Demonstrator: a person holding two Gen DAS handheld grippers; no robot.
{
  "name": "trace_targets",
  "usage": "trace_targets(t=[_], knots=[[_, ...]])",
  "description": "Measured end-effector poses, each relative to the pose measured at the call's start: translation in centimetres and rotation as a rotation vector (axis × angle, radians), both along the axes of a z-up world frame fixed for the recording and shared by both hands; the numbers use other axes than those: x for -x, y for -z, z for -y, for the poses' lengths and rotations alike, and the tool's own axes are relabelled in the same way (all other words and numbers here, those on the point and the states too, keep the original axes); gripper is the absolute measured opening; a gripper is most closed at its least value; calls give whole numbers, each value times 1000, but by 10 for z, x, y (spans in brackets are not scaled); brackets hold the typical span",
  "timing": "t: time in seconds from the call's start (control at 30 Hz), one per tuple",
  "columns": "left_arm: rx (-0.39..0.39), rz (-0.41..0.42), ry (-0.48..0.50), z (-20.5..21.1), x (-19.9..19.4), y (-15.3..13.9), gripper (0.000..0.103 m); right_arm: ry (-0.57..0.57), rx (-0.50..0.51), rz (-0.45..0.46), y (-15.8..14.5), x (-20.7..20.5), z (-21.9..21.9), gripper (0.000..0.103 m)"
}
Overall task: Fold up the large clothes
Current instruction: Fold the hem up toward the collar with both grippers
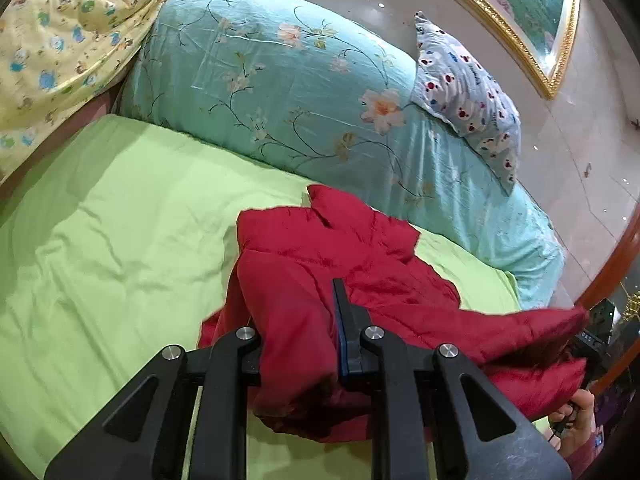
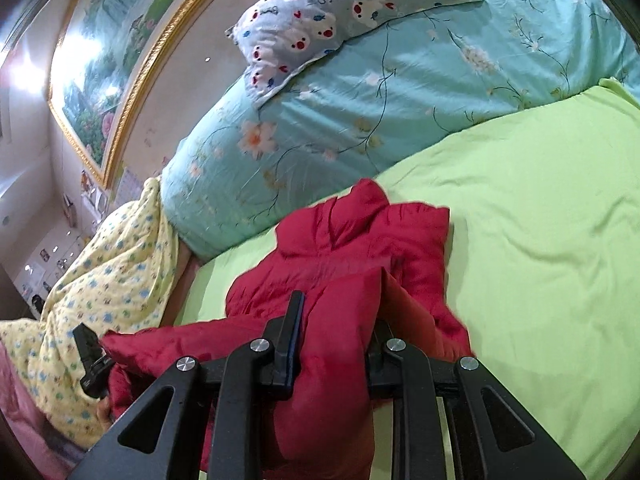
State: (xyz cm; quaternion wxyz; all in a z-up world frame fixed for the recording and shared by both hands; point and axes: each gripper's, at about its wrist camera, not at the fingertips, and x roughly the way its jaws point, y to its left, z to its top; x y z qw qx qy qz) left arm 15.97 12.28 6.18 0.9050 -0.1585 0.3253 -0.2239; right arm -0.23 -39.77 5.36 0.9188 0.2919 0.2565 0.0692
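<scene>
We see the red padded jacket (image 1: 344, 264) bunched on the green sheet (image 1: 112, 240), near the sheet's edge by the teal floral duvet (image 1: 280, 80); our left gripper (image 1: 298, 316) has its fingers clamped on a fold of it. Our right gripper (image 2: 340, 320) likewise pinches a jacket fold; a bear-print pillow (image 2: 320, 12) rests on the duvet.

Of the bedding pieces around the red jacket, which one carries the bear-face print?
The small pale blue pillow propped on the turquoise floral quilt; the yellow quilt has small cartoon prints instead.
</scene>
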Motion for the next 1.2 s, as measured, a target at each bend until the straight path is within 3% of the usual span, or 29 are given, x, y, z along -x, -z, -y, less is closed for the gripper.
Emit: trace_targets(t=[0.47, 0.7, 1.2], knots=[[-43, -57, -87, 39, -103, 22, 18, 128, -24, -61, 30, -97, 33, 22], [-96, -106, -109, 68, -157, 51, 18, 195, -48, -121, 56, -138, 46, 23], [-159, -142, -139, 101, -215, 95, 24, 244, -10, -187, 105, -205, 54, 24]])
